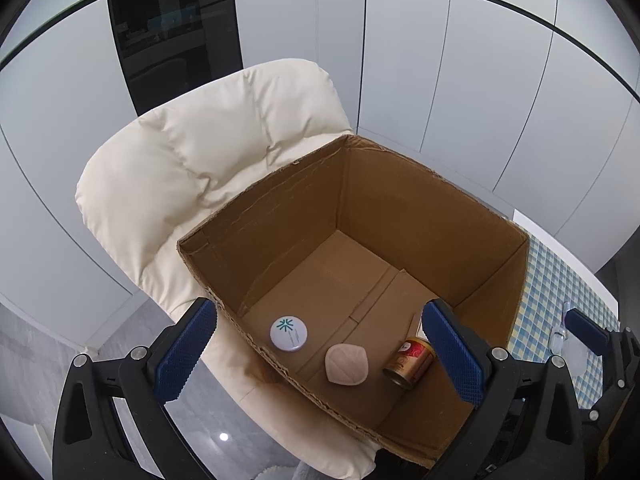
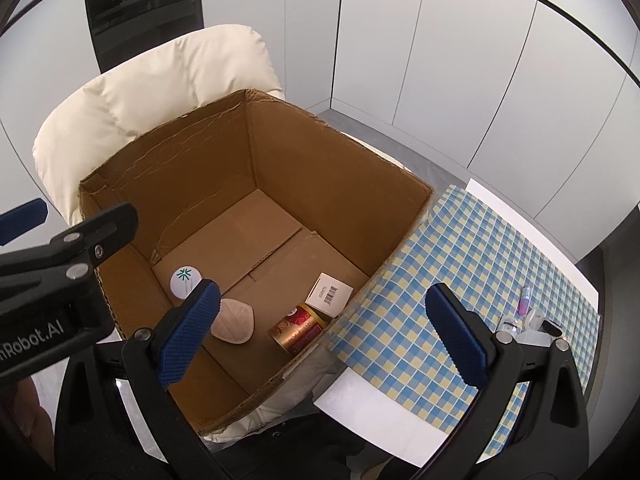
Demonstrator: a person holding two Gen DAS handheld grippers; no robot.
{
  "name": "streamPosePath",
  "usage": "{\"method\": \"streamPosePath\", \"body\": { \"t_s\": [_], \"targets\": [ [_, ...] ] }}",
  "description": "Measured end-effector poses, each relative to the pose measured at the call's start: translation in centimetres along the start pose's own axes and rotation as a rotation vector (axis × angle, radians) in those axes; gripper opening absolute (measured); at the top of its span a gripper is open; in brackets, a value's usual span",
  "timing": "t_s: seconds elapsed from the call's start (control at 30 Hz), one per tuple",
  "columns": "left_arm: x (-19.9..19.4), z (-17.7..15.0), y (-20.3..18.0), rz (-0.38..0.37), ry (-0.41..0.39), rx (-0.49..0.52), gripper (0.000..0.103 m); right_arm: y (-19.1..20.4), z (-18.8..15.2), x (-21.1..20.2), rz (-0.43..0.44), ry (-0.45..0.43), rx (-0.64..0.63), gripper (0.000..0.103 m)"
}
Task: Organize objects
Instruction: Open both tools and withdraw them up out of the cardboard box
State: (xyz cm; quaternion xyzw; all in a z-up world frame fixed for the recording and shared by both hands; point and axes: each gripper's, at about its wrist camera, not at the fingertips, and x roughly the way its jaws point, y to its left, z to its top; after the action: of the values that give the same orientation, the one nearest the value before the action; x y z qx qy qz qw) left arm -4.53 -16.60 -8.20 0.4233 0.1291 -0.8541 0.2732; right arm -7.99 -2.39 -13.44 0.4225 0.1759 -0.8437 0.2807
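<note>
An open cardboard box (image 1: 400,200) (image 2: 320,152) rests on a cream padded chair. On its floor lie a white round lid with a green logo (image 1: 289,333) (image 2: 185,278), a beige shell-shaped pad (image 1: 346,365) (image 2: 234,322), a red and gold can on its side (image 1: 410,362) (image 2: 300,328) and a small white carton with a barcode (image 2: 330,294). My left gripper (image 1: 320,356) hangs open above the box's near edge, holding nothing. My right gripper (image 2: 324,332) is open too, over the box's right corner.
The cream chair (image 1: 208,168) (image 2: 132,80) stands against grey wall panels. Right of the box a blue and yellow checked cloth (image 2: 460,280) (image 1: 560,300) covers a table. On it near the right edge lie a pink-tipped pen and small clear items (image 2: 528,316).
</note>
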Motion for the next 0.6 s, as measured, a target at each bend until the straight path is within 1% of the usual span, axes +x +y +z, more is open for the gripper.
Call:
{"method": "streamPosePath", "body": {
  "t_s": [0.13,0.27,0.4,0.5,0.6],
  "targets": [
    [-0.3,-0.6,0.2,-0.004,0.012,0.002,0.102,-0.1,-0.4,-0.5,-0.004,0.004,0.002,0.103],
    [-1.4,-1.1,0.3,-0.010,0.007,0.012,0.102,-0.1,-0.9,-1.1,-0.003,0.002,0.008,0.103],
    [-2.2,-1.6,0.7,-0.015,0.009,-0.002,0.102,-0.2,-1.5,-2.0,0.003,-0.001,0.013,0.103],
    [-3.0,-2.1,0.8,0.007,-0.001,0.006,0.102,-0.2,-2.0,-3.0,-0.024,-0.016,0.006,0.103],
    [-3.6,-2.8,0.6,0.002,0.006,0.017,0.102,-0.4,-2.5,-3.8,-0.031,-0.023,0.008,0.103]
  ]
}}
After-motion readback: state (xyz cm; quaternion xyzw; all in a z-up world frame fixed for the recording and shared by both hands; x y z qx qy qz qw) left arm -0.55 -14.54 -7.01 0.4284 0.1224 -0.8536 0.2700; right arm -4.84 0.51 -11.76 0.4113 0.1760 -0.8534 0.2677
